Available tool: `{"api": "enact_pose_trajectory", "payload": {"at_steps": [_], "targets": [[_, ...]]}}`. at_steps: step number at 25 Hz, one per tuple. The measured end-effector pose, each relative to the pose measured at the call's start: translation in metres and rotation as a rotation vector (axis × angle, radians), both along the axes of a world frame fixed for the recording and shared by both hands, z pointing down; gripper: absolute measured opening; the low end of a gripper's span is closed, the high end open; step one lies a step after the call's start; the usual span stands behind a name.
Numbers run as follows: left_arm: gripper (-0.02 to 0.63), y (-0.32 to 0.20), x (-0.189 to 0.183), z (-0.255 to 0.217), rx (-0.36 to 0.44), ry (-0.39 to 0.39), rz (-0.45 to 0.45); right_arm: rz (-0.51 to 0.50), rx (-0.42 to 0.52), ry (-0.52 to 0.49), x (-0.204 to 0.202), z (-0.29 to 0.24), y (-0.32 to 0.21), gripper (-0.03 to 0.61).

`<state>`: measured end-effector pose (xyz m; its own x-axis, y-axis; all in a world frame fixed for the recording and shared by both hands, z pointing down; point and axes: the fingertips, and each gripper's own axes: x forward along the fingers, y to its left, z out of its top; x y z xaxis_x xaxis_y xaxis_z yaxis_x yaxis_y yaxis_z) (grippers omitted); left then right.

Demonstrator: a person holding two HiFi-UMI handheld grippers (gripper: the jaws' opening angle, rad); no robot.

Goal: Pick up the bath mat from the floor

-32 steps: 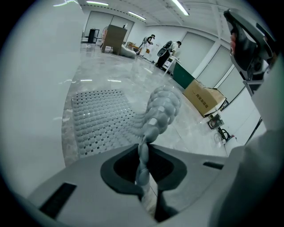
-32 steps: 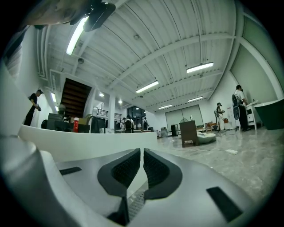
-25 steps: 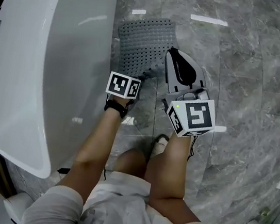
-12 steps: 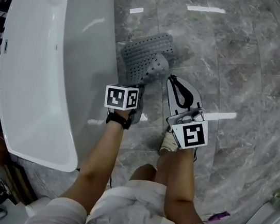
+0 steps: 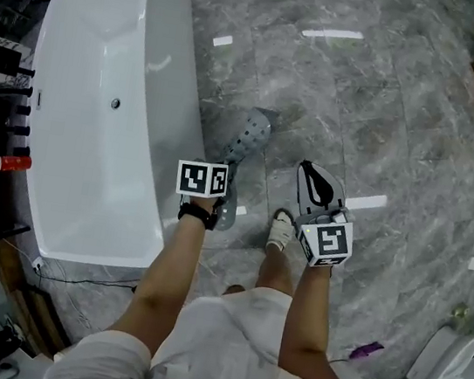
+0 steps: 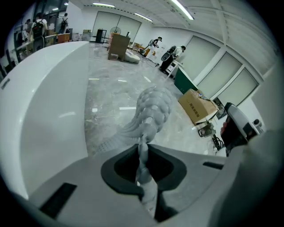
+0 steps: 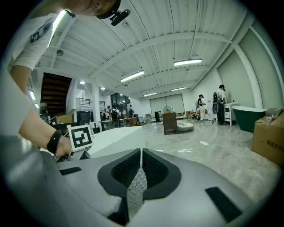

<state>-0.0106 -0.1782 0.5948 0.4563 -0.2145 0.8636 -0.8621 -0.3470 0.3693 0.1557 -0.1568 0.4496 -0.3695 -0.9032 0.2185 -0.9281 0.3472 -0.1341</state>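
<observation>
Left gripper [image 6: 143,155] clamps the grey studded rubber bath mat [image 6: 151,106], which hangs bunched, its far end hidden; right gripper [image 7: 141,153] is closed, empty.

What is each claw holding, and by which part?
Left claw grips the grey bath mat by its edge; right claw is shut and empty.

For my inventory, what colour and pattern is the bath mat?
Grey bath mat, dotted all over; head view shows it best.

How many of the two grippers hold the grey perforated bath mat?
1: the left gripper, shut on the grey perforated bath mat beside the white bathtub. The right gripper is shut, apart from it.
</observation>
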Motion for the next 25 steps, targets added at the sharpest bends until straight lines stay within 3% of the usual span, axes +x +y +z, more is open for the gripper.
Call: {"api": "enact_pose_trajectory", "payload": {"at_steps": [12, 19, 25], "targets": [[0.041, 0.023, 0.009, -0.161, -0.036, -0.038, 0.035, -0.026, 0.032, 0.041, 0.032, -0.18, -0.012, 0.034], [0.04, 0.031, 0.029, -0.205, -0.062, -0.015, 0.026, -0.062, 0.059, 0.046, 0.044, -0.227, -0.023, 0.032], [0.041, 0.013, 0.038, -0.232, -0.037, -0.01, 0.018, -0.091, 0.126, 0.052, 0.061, -0.264, -0.053, 0.032]]}}
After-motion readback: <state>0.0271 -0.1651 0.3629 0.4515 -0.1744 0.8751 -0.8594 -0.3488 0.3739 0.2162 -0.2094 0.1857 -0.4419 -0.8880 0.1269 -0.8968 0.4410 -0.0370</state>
